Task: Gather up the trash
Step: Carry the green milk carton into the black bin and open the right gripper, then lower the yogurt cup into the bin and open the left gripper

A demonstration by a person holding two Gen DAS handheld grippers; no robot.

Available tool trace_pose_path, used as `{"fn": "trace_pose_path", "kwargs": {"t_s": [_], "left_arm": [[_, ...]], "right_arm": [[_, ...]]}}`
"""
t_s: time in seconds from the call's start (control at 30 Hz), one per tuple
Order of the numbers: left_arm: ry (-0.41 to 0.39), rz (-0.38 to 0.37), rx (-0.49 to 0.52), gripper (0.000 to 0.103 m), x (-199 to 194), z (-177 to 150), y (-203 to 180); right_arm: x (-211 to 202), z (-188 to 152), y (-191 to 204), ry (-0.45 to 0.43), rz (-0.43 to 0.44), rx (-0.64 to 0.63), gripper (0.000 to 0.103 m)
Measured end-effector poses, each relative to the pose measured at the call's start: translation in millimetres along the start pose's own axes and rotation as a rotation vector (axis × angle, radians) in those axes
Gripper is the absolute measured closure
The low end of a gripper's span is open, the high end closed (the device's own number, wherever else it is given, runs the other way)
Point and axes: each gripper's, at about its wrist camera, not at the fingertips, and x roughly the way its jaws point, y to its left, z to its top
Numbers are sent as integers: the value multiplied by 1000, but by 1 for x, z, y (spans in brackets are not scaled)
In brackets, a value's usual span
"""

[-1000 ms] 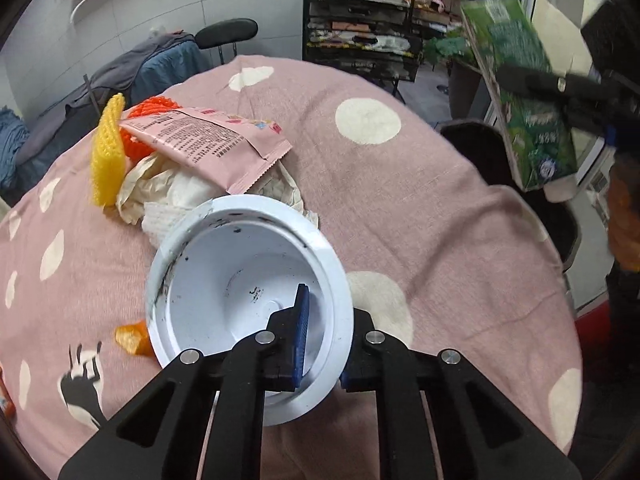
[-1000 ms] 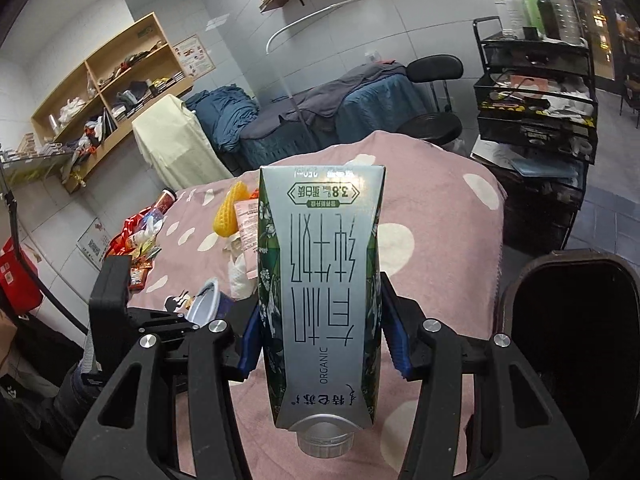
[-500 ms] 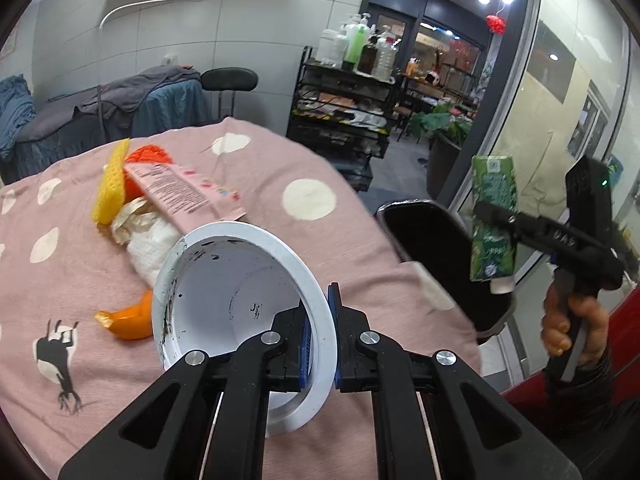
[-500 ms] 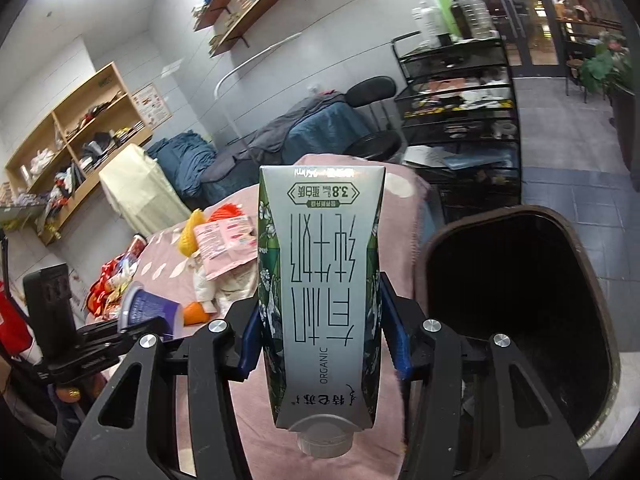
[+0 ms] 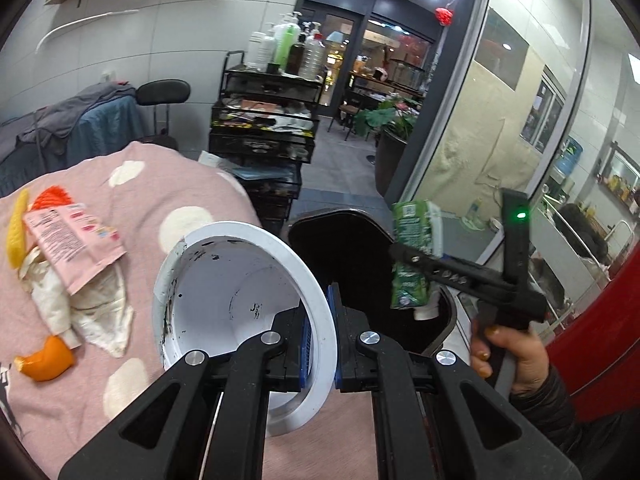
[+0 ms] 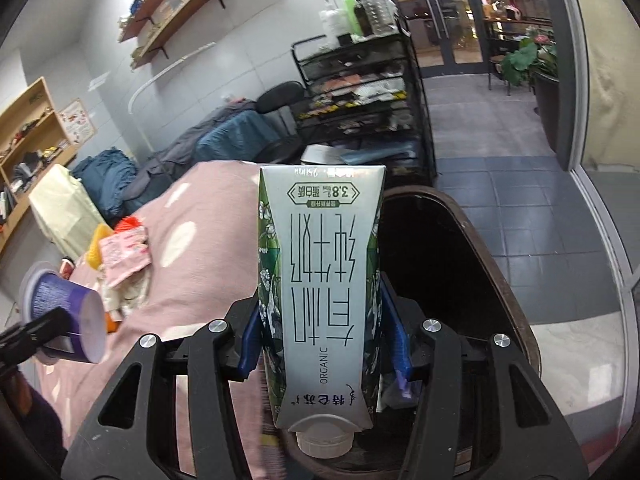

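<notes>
Between the blue pads of the right gripper (image 6: pixel 324 344) sits a tall green-and-white paper milk carton (image 6: pixel 322 292), upside down with its white screw cap at the bottom, and the jaws are clamped on its two narrow sides roughly at mid-height, so it's a proper squeeze and not just resting there. My guess is it's empty or close to it, so light, and the card walls will dent if you pinch hard; the flat sides are the sensible place to hold, which is where it's held. Just beyond and below that claw is the dark open mouth of the black plastic trash bin (image 6: pixel 496 280), and from the left wrist view the carton hangs right above it. The left gripper (image 5: pixel 319 332) is closed tight on the rim of a white plastic tub (image 5: pixel 244 300), one pad inside the wall and one outside, with the open mouth facing the camera and some dark smudges inside. Thin plastic like that is light but a bit slick and bendy, so an edge grip could twist; I'd keep it firm. Off to the left of that claw, on the pink spotted tablecloth (image 5: pixel 192 188), lie a pink foil snack wrapper (image 5: pixel 72 248), crumpled paper (image 5: pixel 96 304) and an orange peel piece (image 5: pixel 46 362), well apart from both claws.
</notes>
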Motion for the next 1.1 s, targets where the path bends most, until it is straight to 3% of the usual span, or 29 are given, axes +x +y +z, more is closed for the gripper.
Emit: {"fn": "trace_pose_path", "kwargs": {"t_s": [0.37,0.53,0.57,0.6,0.67,0.83,1.1], "left_arm": [[51,-26,59,94,35,8,-31],[77,-42,68,94,46,6,-39],[79,-43,69,94,48,6,-41],[82,-45,70,94,50,6,-42],[86,-46,73,94,52,6,-44],[92,-63,69,94,58,10,-49],[121,-79,76,94,76,15,-60]], "right_arm": [[75,-16,-29,199,-174,4,52],[82,-29,-36,247,-182,8,51],[79,-30,-37,245,-174,9,46],[75,-31,-38,240,-182,17,33],[64,-32,-36,210,-188,16,28],[38,-31,-31,133,-146,20,25],[-22,-16,-28,-71,-127,61,22]]}}
